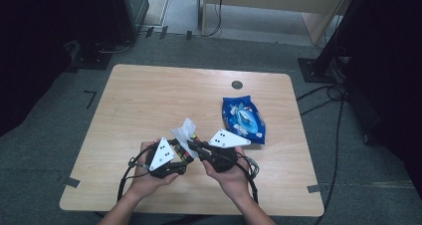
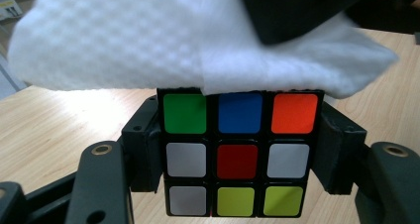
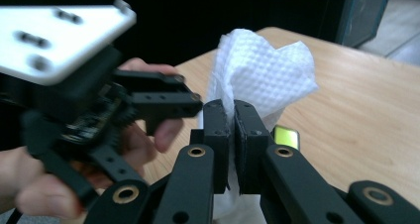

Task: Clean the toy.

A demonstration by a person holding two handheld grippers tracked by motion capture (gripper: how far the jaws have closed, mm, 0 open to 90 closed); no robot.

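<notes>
Table [image 1: 149,95]: blue pkt [image 1: 244,119] just beside grippers' cube [image 2: 237,154] & wipe [image 2: 148,40].

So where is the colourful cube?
In the high view the cube sits near the table's front edge, clamped in the left hand-held gripper, under the white wipe.

One puzzle cube [image 2: 236,154] — one white wipe [image 3: 257,80] — one blue wipes pack [image 1: 244,119] — two grippers: left gripper [image 2: 236,159], right gripper [image 3: 232,135].

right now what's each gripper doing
left gripper: closed on the puzzle cube
right gripper: closed on the white wipe
</notes>
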